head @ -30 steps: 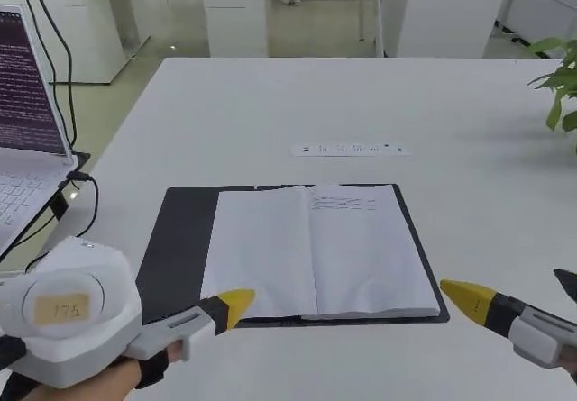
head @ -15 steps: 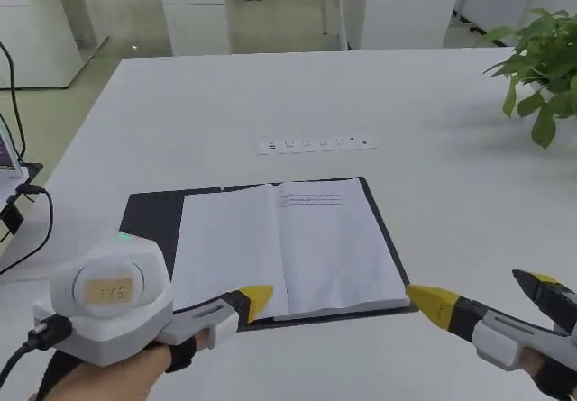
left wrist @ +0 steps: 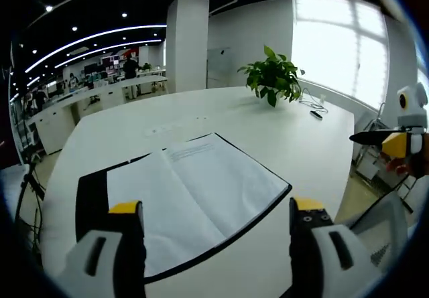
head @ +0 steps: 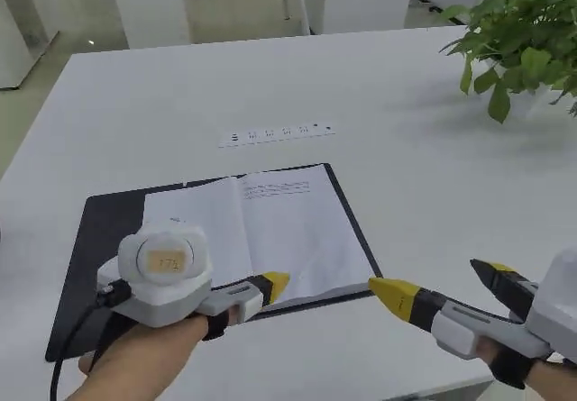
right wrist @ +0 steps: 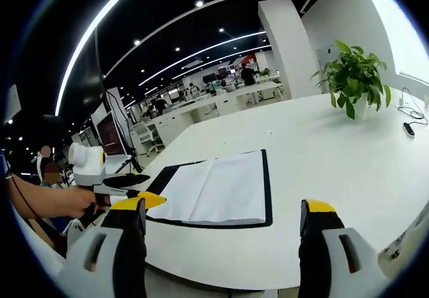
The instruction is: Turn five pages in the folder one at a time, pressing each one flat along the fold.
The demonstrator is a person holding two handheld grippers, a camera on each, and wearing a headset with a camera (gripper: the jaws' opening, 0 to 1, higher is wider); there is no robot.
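Note:
The black folder (head: 108,239) lies open on the white table, with white pages (head: 270,225) spread to either side of the fold. My left gripper (head: 263,289) hovers over the folder's near edge, its yellow tip close to the fold's near end, jaws wide apart and holding nothing. My right gripper (head: 439,281) hangs open just off the folder's near right corner, one yellow tip pointing at it. The left gripper view has the folder (left wrist: 194,184) ahead between the open left gripper (left wrist: 216,205) jaws. From the open right gripper (right wrist: 224,205), the folder (right wrist: 218,184) lies ahead, the left gripper (right wrist: 134,197) at its far side.
A white power strip (head: 275,133) lies on the table (head: 406,122) beyond the folder. A potted plant (head: 518,41) stands at the far right. A cable (head: 72,347) trails from the left gripper. The table's near edge runs just below both grippers.
The head view has swung right, so the laptop has left the picture and the plant has come in. My left gripper has shifted right along the folder's near edge towards the fold.

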